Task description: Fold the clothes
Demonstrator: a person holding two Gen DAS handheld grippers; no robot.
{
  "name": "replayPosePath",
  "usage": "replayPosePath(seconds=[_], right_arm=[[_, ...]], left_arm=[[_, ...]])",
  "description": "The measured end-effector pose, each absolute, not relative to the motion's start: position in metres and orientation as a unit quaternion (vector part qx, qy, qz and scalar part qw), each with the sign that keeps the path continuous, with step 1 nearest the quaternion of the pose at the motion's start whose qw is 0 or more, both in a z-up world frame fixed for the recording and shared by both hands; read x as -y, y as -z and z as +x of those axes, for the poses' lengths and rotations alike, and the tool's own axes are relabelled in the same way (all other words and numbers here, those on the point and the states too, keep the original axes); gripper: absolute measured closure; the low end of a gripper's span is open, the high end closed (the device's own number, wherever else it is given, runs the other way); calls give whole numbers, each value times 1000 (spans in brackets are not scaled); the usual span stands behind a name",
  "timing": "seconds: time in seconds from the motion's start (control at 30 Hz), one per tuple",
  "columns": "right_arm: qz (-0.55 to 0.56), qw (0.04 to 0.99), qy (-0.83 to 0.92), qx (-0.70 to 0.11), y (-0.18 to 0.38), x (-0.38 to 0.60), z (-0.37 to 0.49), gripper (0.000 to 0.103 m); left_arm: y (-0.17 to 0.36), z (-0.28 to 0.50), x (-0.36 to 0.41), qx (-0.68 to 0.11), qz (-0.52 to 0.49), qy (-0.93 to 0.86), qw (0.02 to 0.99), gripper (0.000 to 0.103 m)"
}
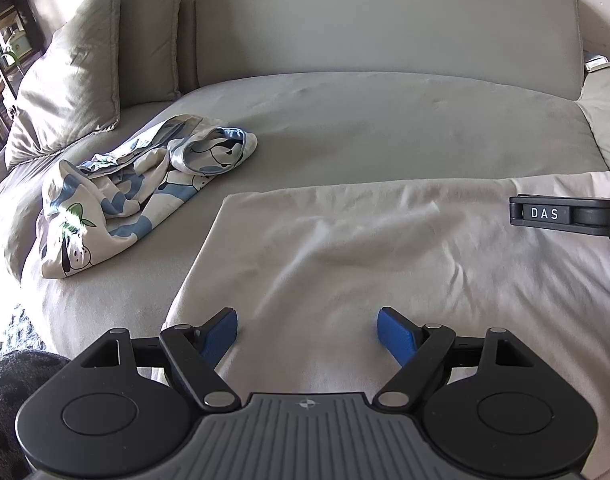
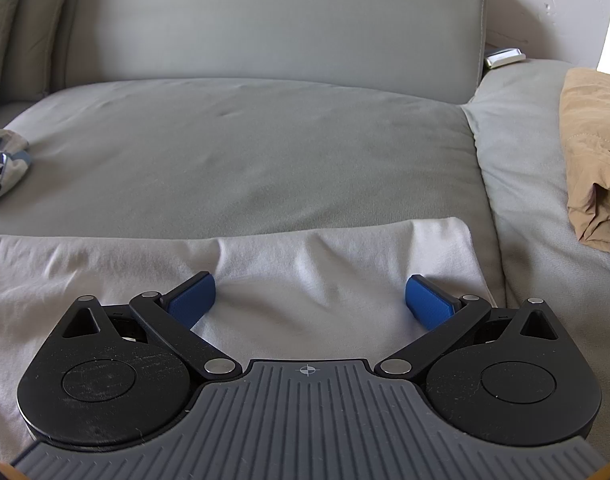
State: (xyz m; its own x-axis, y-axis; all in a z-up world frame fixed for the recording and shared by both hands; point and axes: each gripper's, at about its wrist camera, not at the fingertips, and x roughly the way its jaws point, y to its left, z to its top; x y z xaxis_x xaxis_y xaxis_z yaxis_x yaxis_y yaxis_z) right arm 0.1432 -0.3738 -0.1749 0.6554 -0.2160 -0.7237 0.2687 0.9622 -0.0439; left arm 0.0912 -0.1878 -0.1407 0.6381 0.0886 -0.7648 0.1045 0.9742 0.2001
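Note:
A white garment [image 1: 365,240] lies spread flat on the grey sofa seat [image 1: 385,128]; it also shows in the right wrist view [image 2: 305,264]. My left gripper [image 1: 308,322] is open and empty, its blue pads just above the garment's near left part. My right gripper [image 2: 311,292] is open and empty above the garment's right part, near its right edge. The right gripper's finger, marked DAS, shows at the right of the left wrist view [image 1: 565,216]. A crumpled blue-and-white patterned garment [image 1: 137,184] lies at the left of the seat, also seen in the right wrist view [image 2: 3,168].
Grey cushions [image 1: 77,76] lean at the sofa's left end. A tan folded garment [image 2: 597,152] lies on the right seat section. A small white object [image 2: 503,56] sits behind the backrest [image 2: 265,28]. A dark fuzzy thing [image 1: 9,384] is at the lower left.

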Motion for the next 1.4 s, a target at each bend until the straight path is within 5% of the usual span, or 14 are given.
replayPosePath(seconds=[1.4], right_arm=[[29, 908, 136, -395, 176, 374, 143, 0]], left_arm=[[122, 51, 142, -425, 39, 39, 904, 24]])
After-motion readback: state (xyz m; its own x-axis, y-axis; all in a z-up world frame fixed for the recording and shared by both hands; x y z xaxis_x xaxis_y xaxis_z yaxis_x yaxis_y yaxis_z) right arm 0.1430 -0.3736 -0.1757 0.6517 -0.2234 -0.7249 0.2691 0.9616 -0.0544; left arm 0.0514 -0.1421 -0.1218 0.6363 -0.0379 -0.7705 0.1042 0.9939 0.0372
